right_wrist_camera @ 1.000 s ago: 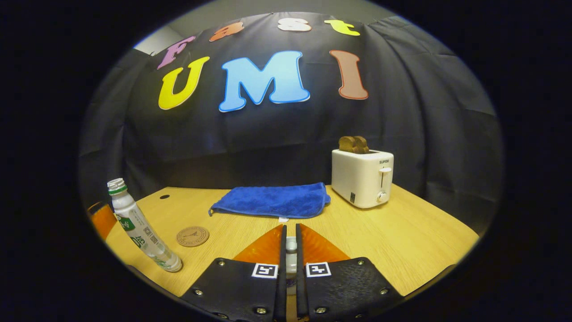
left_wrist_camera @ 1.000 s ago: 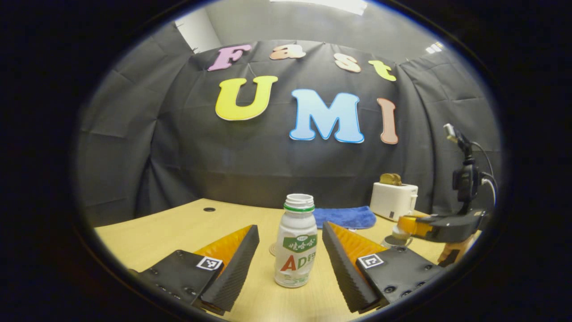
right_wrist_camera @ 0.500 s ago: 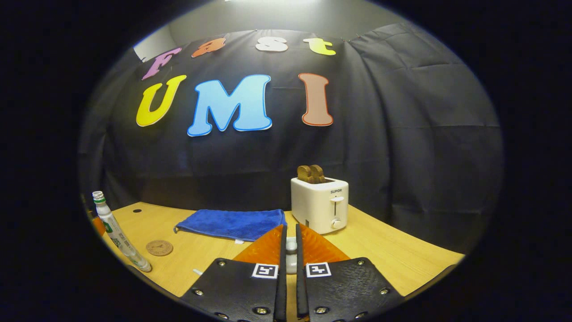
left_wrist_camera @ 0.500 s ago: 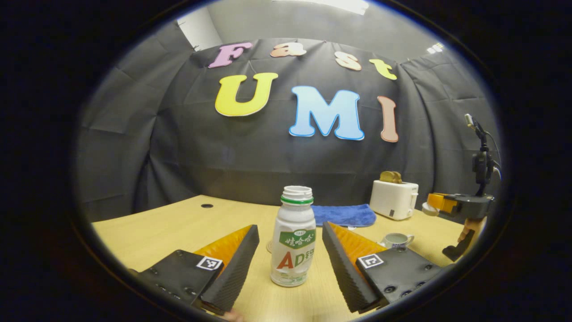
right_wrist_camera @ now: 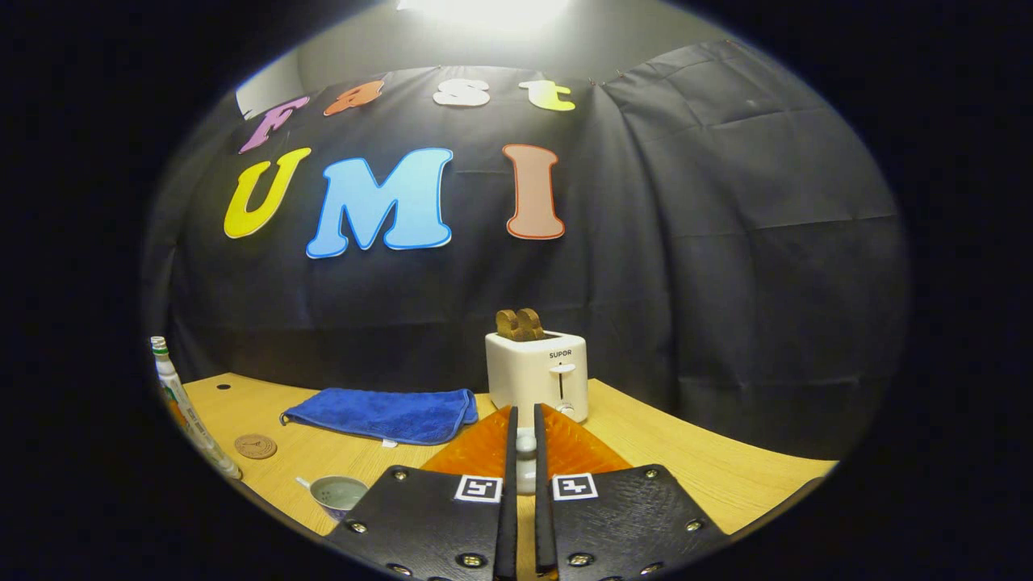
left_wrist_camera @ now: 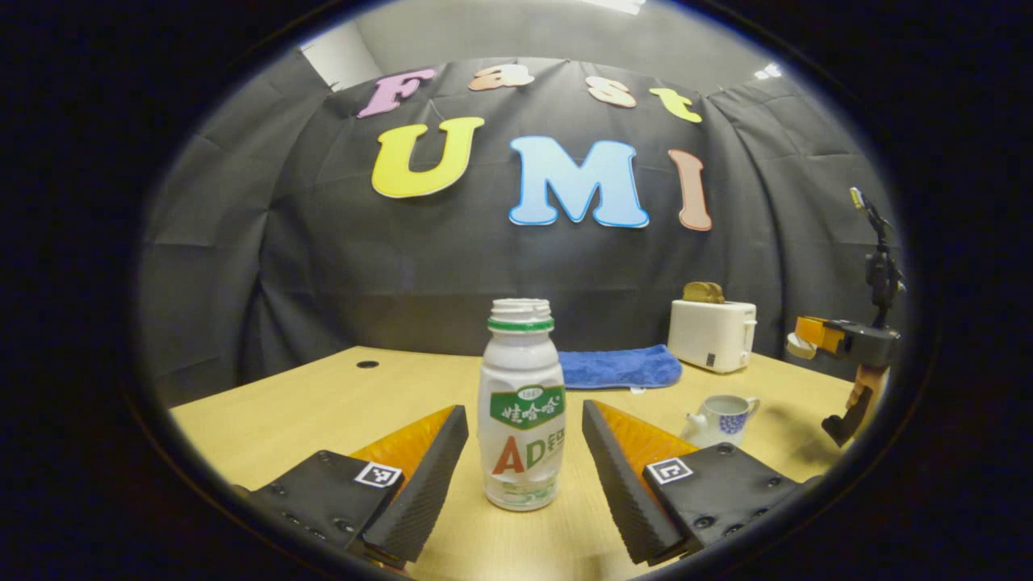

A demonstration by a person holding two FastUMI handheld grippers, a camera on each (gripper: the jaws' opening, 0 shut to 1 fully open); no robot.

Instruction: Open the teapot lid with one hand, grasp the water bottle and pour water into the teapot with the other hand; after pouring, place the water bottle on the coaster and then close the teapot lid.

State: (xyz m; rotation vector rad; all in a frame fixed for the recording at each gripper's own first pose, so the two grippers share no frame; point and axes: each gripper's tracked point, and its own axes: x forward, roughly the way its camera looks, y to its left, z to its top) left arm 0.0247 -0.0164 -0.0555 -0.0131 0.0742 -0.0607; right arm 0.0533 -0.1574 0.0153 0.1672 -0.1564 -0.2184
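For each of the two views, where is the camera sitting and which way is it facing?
Left gripper view: rides on the left gripper, facing the booth wall; its open fingers flank the upright water bottle; teapot and right gripper off right.
Right gripper view: rides on the right gripper, raised above the table, facing the toaster; fingers shut on the teapot lid.
Shared: bottle, teapot, blue cloth, toaster.
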